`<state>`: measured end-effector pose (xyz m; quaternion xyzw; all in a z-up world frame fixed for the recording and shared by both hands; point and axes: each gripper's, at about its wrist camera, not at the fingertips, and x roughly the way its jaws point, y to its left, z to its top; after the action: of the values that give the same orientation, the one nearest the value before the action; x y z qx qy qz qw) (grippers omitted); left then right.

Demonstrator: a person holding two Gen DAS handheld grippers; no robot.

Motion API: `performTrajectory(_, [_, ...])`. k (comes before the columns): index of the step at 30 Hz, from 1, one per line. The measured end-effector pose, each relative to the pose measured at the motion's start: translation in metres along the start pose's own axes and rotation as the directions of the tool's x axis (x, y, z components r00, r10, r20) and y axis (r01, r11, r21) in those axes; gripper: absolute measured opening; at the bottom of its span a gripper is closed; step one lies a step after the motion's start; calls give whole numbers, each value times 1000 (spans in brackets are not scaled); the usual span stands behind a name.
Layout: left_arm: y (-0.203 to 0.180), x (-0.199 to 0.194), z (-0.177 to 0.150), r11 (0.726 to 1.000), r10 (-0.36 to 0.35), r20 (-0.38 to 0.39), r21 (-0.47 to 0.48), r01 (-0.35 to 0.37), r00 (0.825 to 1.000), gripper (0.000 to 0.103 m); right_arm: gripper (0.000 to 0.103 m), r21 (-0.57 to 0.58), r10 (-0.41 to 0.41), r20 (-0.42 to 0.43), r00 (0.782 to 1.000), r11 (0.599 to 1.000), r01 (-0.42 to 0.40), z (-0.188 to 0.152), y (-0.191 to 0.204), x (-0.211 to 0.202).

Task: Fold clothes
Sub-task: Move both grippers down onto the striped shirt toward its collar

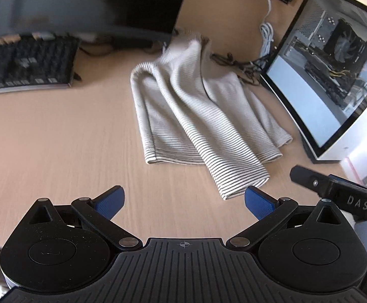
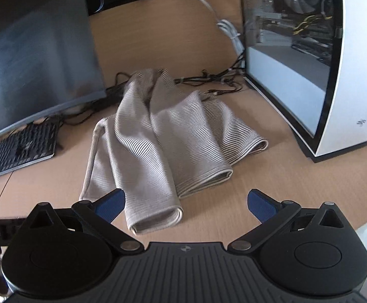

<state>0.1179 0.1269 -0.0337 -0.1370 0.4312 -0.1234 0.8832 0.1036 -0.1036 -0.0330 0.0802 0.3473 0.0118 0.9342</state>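
Striped garment (image 1: pixel 198 116), far end behind monitor (image 1: pixel 87 2)

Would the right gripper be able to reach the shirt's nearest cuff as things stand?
Probably yes: the right gripper is open, the cuff lies on the desk just ahead between its fingers, and nothing blocks it.

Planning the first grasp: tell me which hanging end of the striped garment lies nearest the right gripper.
The long folded sleeve-like end of the grey-and-white striped knit garment, reaching between the open right gripper fingers; the other two hems stop farther back.
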Motion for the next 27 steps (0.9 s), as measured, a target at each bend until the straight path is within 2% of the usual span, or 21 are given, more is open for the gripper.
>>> performTrajectory(3, [16,8,14,995,-100,-44,-26,99,994,103,103,24,-50,6,999,998,49,3,7,-1])
performTrajectory(6, [19,15,24,992,-125,-40,8,125,991,103,103,23,-77,-4,997,997,77,5,10,0])
performTrajectory(10, [16,26,36,987,-158,-54,-1,158,986,103,103,33,-91,-17,996,995,91,12,4,10])
performTrajectory(14, [13,40,42,991,-130,-35,16,131,991,103,103,64,-54,-44,998,996,57,23,-13,36])
performTrajectory(19, [15,66,54,993,-89,-51,-86,84,995,103,103,43,50,-88,995,998,-46,50,-35,87])
performTrajectory(27, [9,110,84,980,4,-35,-196,-11,999,103,103,-24,195,-150,969,979,-201,99,-54,162])
